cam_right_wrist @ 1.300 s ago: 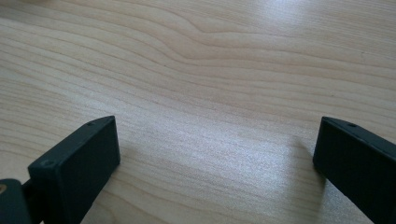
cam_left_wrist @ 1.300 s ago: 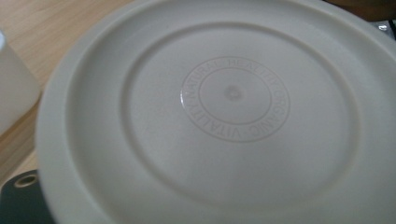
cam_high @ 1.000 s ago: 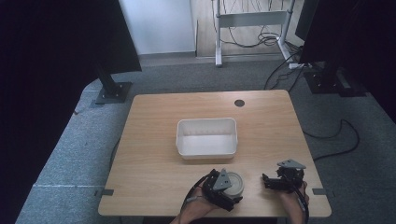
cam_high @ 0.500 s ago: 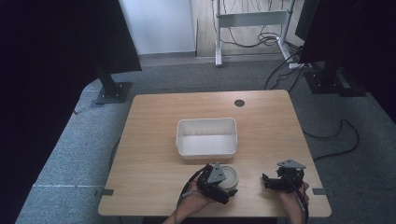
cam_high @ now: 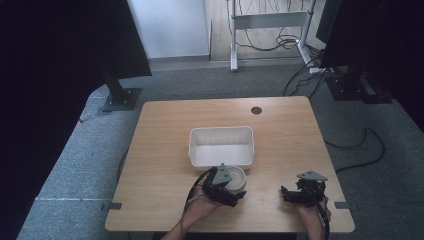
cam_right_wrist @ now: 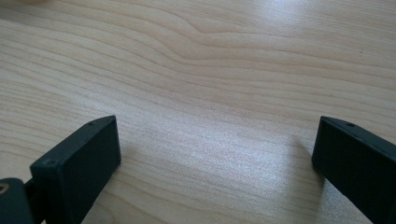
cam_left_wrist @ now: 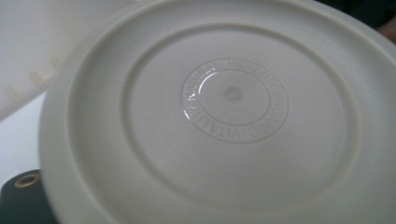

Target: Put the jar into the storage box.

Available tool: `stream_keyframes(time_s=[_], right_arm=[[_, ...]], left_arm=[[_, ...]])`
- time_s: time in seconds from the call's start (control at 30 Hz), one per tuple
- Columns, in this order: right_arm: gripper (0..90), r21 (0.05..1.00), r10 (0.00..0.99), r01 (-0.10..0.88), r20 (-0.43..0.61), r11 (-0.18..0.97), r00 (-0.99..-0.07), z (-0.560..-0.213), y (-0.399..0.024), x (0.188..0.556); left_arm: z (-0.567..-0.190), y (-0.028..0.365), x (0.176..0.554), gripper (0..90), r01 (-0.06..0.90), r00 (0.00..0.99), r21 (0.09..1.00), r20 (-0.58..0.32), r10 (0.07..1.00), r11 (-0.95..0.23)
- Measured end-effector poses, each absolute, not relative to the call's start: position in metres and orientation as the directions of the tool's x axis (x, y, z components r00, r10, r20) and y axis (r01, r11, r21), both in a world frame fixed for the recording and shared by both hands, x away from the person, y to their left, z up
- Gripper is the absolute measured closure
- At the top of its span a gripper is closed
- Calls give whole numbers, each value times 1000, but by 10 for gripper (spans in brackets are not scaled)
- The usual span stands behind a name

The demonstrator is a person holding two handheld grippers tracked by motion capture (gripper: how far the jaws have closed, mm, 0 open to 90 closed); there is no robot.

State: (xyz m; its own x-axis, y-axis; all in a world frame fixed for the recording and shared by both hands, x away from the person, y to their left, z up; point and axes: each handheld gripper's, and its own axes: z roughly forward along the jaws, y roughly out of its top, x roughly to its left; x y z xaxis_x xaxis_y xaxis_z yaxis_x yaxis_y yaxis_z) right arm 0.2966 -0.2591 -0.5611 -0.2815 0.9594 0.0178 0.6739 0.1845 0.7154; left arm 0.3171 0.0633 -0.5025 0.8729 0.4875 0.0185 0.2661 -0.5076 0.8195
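A round white dish point(cam_high: 237, 177) is held just above the table's front part, close to the near wall of a white rectangular bin point(cam_high: 221, 145). My left gripper point(cam_high: 223, 189) is shut on the dish's near rim. In the left gripper view the dish's underside point(cam_left_wrist: 233, 121) faces the camera, tilted, with a ring of raised lettering around its middle. One black jaw corner shows at the bottom left under the rim. My right gripper point(cam_high: 286, 193) rests low at the front right of the table point(cam_high: 165, 125). It stands open point(cam_right_wrist: 215, 158) over bare wood, with nothing between its jaws.
The bin looks empty and sits mid-table. A dark round hole point(cam_high: 256, 110) marks the far side of the tabletop. Black stands point(cam_high: 120, 97) and cables point(cam_high: 360, 150) lie on the grey carpet around the table.
My left gripper has carried the dish a little to the left and away from the front edge, nearer the bin. The right gripper has stayed put.
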Motion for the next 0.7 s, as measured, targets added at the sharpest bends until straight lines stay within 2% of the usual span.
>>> stream_keyframes(time_s=[0.27,0.7], right_arm=[[6,716,959,674,18,185,-282,-561,-259,297],[6,716,959,674,17,185,-282,-561,-259,297]], left_arm=[[-498,75,335,100,294,839,827,17,543,-480],[-496,75,348,100,292,819,826,43,572,-481]])
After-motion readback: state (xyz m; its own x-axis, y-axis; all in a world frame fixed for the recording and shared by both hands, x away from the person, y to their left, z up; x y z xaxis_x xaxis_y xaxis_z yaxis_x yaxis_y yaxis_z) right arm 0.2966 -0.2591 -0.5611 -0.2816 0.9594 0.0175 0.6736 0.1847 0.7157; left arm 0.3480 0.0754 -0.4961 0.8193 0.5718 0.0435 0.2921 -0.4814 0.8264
